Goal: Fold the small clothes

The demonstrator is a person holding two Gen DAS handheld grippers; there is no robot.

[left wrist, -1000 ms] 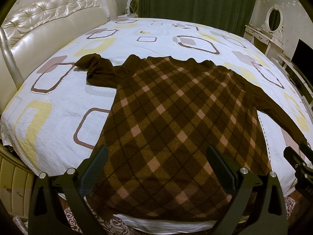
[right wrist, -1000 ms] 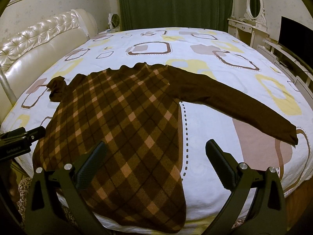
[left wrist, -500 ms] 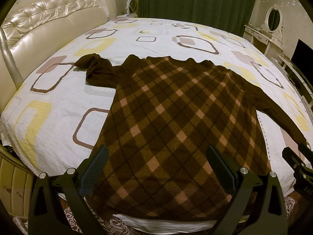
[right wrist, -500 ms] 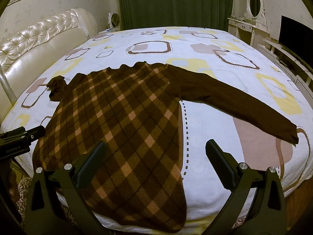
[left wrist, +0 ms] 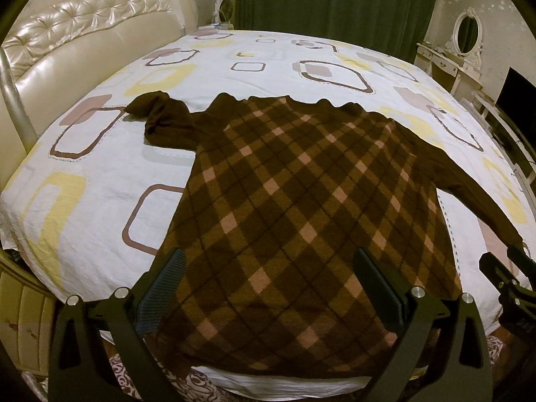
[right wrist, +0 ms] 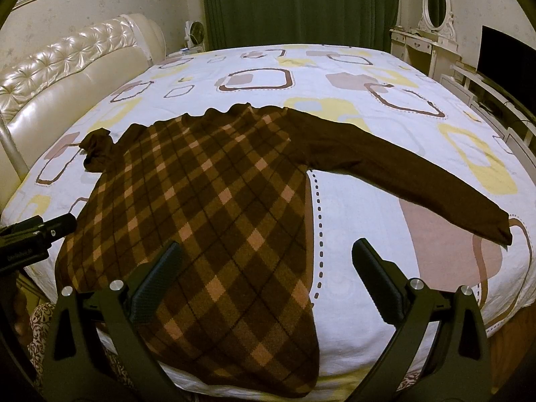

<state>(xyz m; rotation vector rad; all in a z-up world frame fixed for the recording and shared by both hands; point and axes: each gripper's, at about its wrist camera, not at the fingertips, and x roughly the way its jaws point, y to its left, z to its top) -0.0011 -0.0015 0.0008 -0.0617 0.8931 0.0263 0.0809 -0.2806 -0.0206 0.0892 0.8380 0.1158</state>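
A brown argyle sweater (left wrist: 294, 207) lies flat on the bed, hem toward me; it also shows in the right wrist view (right wrist: 207, 207). Its left sleeve (left wrist: 160, 117) is bunched up near the headboard side. Its right sleeve (right wrist: 402, 174) stretches out straight to the right. My left gripper (left wrist: 268, 268) is open and empty, held above the hem. My right gripper (right wrist: 268, 261) is open and empty, above the sweater's lower right edge. Each gripper shows at the edge of the other's view: the right gripper (left wrist: 506, 278) and the left gripper (right wrist: 33, 234).
The bed has a white sheet (left wrist: 100, 181) with brown and yellow squares. A cream tufted headboard (left wrist: 83, 43) runs along the left. A dressing table with mirror (right wrist: 432, 33) and a dark screen (right wrist: 502, 57) stand at the right. Green curtains (right wrist: 301, 3) hang behind.
Almost nothing has moved. Both grippers stay open and hover over the hem with only a slight drift.
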